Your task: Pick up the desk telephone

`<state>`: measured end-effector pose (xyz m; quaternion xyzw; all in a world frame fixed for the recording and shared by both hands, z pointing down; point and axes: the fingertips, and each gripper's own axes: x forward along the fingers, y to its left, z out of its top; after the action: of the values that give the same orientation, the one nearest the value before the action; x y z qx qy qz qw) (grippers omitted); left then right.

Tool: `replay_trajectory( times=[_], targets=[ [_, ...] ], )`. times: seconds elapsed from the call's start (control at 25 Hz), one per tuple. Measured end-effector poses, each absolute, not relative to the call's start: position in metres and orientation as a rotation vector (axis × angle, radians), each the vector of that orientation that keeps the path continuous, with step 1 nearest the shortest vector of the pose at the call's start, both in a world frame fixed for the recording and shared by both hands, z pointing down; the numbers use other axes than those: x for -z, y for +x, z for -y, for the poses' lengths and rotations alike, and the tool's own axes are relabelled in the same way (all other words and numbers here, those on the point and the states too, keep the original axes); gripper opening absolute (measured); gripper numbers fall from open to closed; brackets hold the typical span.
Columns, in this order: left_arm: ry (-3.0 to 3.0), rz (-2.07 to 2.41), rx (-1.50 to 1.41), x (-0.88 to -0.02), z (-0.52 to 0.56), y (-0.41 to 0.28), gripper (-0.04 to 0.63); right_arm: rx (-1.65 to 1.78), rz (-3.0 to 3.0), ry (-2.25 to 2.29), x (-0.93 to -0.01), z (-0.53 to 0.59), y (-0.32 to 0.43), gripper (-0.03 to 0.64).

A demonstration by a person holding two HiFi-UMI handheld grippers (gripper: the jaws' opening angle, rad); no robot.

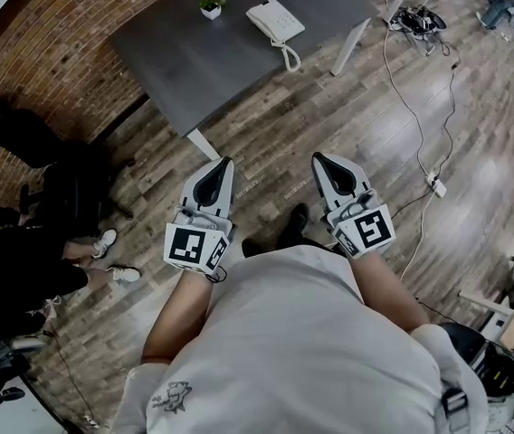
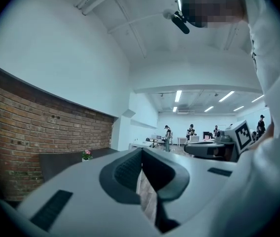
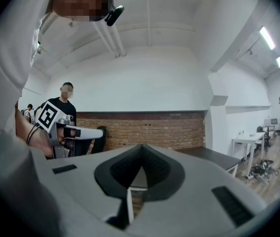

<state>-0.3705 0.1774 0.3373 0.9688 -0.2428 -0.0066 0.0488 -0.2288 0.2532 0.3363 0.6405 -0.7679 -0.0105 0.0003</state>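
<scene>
A white desk telephone [image 1: 275,20] with a coiled cord lies near the right end of a dark grey table [image 1: 194,61], far ahead of me in the head view. My left gripper [image 1: 227,162] and right gripper [image 1: 317,158] are held level at waist height over the wooden floor, well short of the table. Both are shut with nothing between their jaws. In the left gripper view my left gripper [image 2: 141,151] points along the brick wall; the telephone does not show there. In the right gripper view my right gripper [image 3: 141,147] faces the table [image 3: 214,156] from the side.
A small pink flower pot [image 1: 211,3] stands on the table left of the telephone, also the pot [image 2: 86,155]. Cables and a power strip [image 1: 436,185] trail over the floor at right. A seated person's legs [image 1: 22,251] and a black chair are at left by the brick wall.
</scene>
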Motion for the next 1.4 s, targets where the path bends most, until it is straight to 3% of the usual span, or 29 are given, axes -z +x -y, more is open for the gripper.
replay_trajectory(
  times=[0.08,0.2,0.28,0.44,0.88,1.4],
  targets=[
    [2.948,0.764,0.021,-0.339,-0.167,-0.358,0.021,0.018,2.432,1.989,-0.338,-0.244,-0.214,0.008],
    [2.927,0.762,0.006,-0.344,-0.152,-0.334,0.189,-0.023,2.472,1.943,-0.344,-0.229,-0.193,0.131],
    [2.911,0.759,-0.015,-0.35,-0.143,-0.32,0.259,-0.059,2.491,1.924,-0.349,-0.222,-0.18,0.181],
    [2.897,0.745,-0.037,-0.358,-0.129,-0.288,0.33,-0.089,2.513,1.895,-0.353,-0.21,-0.15,0.253],
    [2.926,0.686,-0.096,-0.363,-0.126,-0.193,0.351,-0.105,2.495,1.986,-0.357,-0.218,-0.045,0.265],
    [2.904,0.58,-0.069,-0.373,-0.115,-0.135,0.359,-0.129,2.4,2.061,-0.364,-0.222,0.01,0.265]
  ],
)
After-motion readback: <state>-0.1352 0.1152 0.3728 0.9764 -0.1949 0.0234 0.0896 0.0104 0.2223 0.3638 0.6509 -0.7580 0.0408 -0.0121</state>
